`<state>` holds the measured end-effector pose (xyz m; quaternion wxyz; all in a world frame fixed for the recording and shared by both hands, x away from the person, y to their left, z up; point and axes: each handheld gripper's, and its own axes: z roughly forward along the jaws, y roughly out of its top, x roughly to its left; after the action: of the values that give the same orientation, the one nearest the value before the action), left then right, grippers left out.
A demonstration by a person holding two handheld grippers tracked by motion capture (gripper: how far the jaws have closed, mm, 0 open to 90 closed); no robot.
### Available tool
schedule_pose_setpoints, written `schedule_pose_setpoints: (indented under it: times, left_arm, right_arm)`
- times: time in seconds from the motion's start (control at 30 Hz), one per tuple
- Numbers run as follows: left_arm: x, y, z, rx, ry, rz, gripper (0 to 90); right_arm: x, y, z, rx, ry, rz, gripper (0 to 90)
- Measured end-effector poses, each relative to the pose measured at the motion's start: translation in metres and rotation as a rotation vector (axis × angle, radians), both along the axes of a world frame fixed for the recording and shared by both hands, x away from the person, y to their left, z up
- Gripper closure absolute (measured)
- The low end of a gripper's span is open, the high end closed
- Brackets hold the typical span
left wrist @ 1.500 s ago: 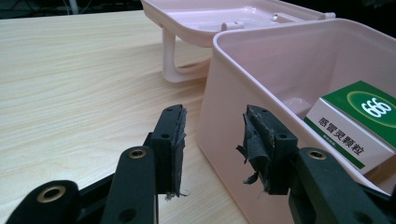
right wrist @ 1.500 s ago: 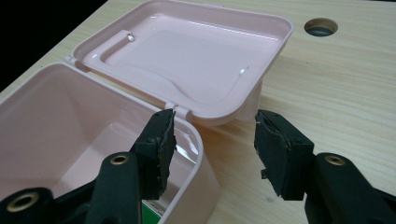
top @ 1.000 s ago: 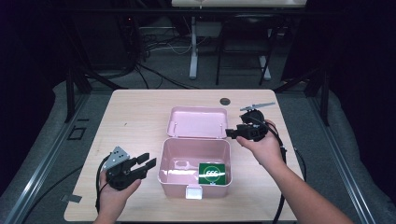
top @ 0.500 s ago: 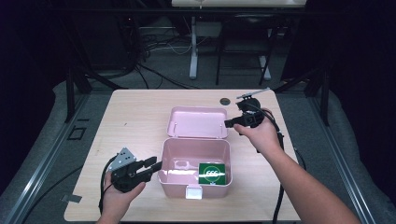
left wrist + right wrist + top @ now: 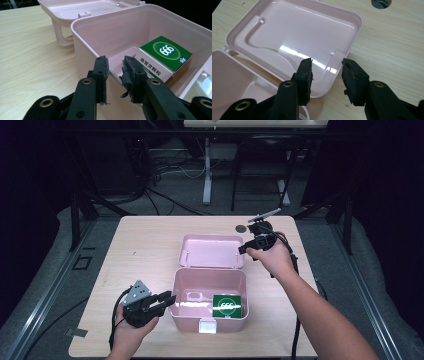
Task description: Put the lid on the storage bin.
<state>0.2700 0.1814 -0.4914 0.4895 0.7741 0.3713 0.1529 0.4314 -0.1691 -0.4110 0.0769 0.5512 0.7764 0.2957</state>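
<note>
the left gripper [image 5: 114, 75] sits at the near left wall of the pink box [image 5: 180, 307], jaws narrow, just closing, straddling the rim but not pressing yet. the box is hard, smooth plastic and looks light (it could slide), so grip the thin wall. inside lies a green packet [image 5: 227, 305]. farther back, the right gripper [image 5: 325, 75] hovers half open over the corner of the lid [image 5: 212, 251], holding nothing; its edge looks good to pinch.

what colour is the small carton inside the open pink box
The small cardboard carton is green on top with white sides, clearest in the left gripper view.
</note>
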Motion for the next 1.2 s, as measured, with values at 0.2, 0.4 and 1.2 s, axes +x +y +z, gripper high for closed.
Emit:
schedule_pose_setpoints:
  times: [0.2, 0.4, 1.2]
  left_arm:
    - [0.0, 0.0, 0.0, 0.002, 0.0, 0.001, 72.3]
    - [0.0, -0.001, -0.001, -0.002, -0.003, 0.006, 72.0]
    - [0.0, -0.001, -0.002, -0.007, -0.001, 0.004, 71.5]
  right_arm:
    - [0.012, 0.001, -0.003, -0.027, 0.026, -0.017, 60.4]
    - [0.025, 0.004, -0.004, -0.043, 0.028, -0.047, 59.1]
    - [0.062, 0.001, -0.032, -0.007, 0.129, -0.233, 73.8]
